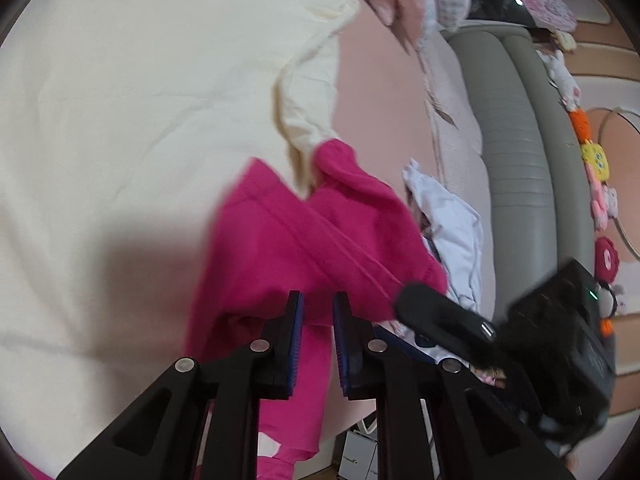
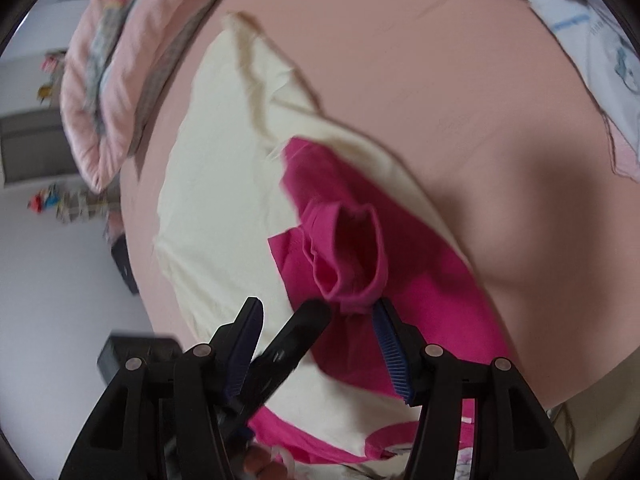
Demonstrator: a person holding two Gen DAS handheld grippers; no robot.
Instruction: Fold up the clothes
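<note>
A cream garment (image 1: 132, 120) is spread flat over the left of a pink bed sheet (image 1: 380, 92), and a bright pink garment (image 1: 288, 248) lies on its near right part, with one sleeve running out to the right. Farther right, a white garment (image 1: 452, 232) lies crumpled by a grey bed frame (image 1: 516, 152).

The step in hand is judged to be the folding in of the pink sleeve. It is best done with one edge pinned steady while the sleeve is carried across and laid flat, so that the cream layer beneath is not dragged.

In the left wrist view, the left gripper (image 1: 318, 308) is seen nearly shut; a narrow gap remains between its blue pads, with pink cloth beneath it, but whether a fold is pinched cannot be told. The pink garment lies just beyond and under these jaws.

In the right wrist view, the right gripper (image 2: 318, 312) is held wide open, and nothing is gripped. The open cuff of the pink sleeve (image 2: 348, 248) sits just beyond the jaws, its hem touching the right pad, while one finger of the left gripper reaches in between them.
</note>
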